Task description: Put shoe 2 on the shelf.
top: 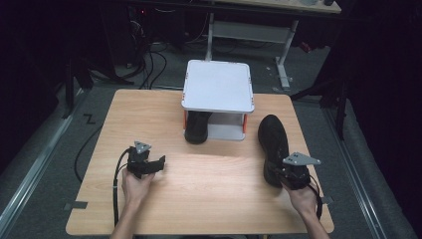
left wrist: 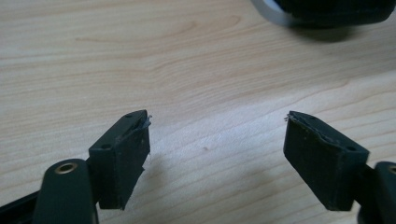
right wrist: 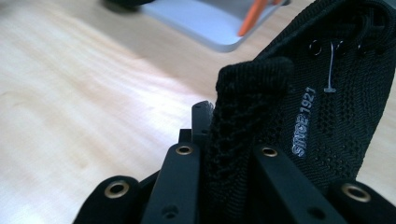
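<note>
A black knit shoe (top: 272,144) lies on the right of the wooden table (top: 199,184), toe pointing away. My right gripper (top: 288,172) is shut on its heel collar; in the right gripper view the jaws pinch the black knit heel tab of that shoe (right wrist: 322,116). A second black shoe (top: 197,127) sits on the lower level of a small white two-tier rack (top: 218,85) at the table's far middle. My left gripper (top: 160,164) rests low over bare wood at the left, open, with nothing between its fingers (left wrist: 122,156).
The rack has orange posts (top: 245,123) and a grey lower shelf (right wrist: 205,23). Cables and a desk frame (top: 283,55) stand on the floor beyond the table. Bare wood (left wrist: 187,70) stretches between the two grippers.
</note>
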Demonstrator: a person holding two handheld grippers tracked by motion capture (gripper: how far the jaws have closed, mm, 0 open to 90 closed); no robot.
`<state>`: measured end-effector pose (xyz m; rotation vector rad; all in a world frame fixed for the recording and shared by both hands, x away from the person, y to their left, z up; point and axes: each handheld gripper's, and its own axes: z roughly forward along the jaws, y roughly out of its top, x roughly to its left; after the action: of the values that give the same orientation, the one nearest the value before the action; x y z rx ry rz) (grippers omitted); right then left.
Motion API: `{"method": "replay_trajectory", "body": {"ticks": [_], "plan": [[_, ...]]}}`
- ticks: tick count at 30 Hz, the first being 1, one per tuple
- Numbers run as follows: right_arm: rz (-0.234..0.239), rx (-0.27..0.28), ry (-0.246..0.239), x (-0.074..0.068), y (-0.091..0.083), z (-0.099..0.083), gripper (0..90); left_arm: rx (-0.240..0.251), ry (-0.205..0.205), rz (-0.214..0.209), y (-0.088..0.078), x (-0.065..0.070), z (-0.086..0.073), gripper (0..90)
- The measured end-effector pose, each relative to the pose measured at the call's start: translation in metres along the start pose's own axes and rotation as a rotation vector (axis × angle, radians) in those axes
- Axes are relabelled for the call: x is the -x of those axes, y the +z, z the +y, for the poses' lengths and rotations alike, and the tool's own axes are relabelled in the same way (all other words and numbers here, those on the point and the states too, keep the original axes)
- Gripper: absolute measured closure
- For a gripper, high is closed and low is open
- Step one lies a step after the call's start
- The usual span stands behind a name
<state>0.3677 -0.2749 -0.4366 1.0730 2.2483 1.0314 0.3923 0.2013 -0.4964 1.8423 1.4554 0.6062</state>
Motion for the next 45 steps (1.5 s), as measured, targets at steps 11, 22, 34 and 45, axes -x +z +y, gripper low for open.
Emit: {"method": "replay_trajectory", "body": {"ticks": [11, 22, 34, 45], "plan": [[0.092, 0.017, -0.066, -0.044, -0.014, -0.008, 85.8, 0.047, 0.007, -0.049, -0.011, 0.007, 0.034, 23.3], [0.172, 0.033, -0.126, -0.068, 0.000, 0.013, 85.8, 0.138, 0.032, -0.123, -0.029, 0.023, 0.101, 23.6], [0.175, 0.026, -0.114, -0.073, 0.030, 0.043, 85.6, 0.205, 0.033, -0.138, -0.025, 0.044, 0.173, 27.1], [0.132, -0.006, -0.087, -0.073, 0.062, 0.065, 85.5, 0.141, 0.013, -0.102, 0.007, 0.057, 0.201, 29.8]]}}
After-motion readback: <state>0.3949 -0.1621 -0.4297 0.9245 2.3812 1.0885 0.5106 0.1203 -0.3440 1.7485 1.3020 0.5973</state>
